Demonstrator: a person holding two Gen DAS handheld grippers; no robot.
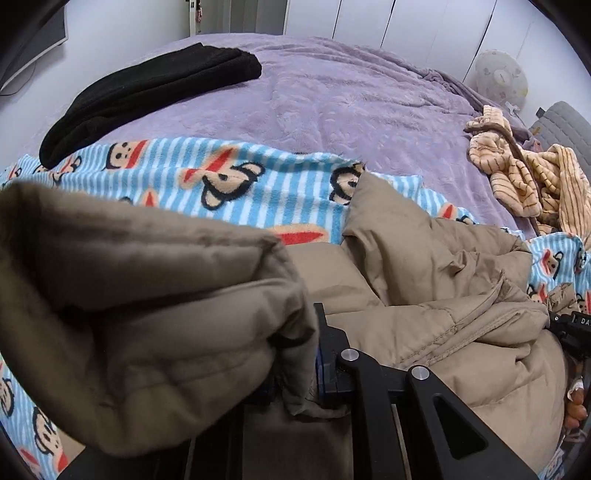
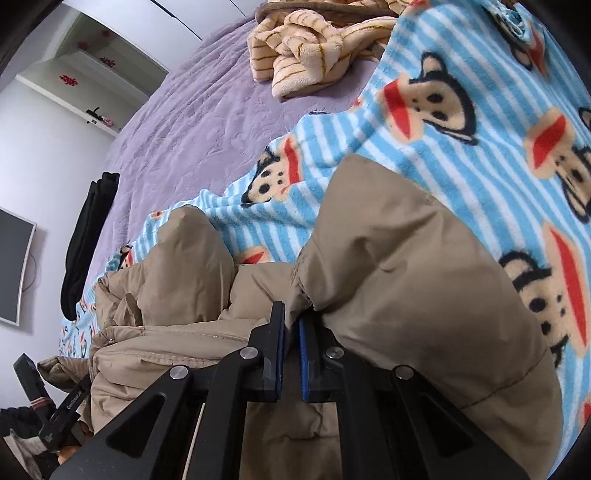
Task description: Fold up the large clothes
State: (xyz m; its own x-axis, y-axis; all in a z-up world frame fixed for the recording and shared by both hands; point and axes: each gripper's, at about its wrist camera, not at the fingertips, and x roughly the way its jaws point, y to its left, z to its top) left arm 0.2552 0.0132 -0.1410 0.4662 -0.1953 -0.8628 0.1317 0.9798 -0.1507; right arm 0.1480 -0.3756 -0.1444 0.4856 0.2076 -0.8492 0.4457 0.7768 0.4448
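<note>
Both your claws, left claw and right claw, pinch the tan puffer coat, only half-folded on the monkey blanket.

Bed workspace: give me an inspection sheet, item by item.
Surface: purple bedspread, monkey-print striped blanket over its near side.
Job's things: tan padded jacket bunched on the blanket.
Clutter: black garment; striped beige fleece.
Grippers: left tongs and right tongs each pinch jacket fabric.
Cables: thin one under the wall screen.
Surroundings: white wardrobe doors, round patterned ball.
</note>
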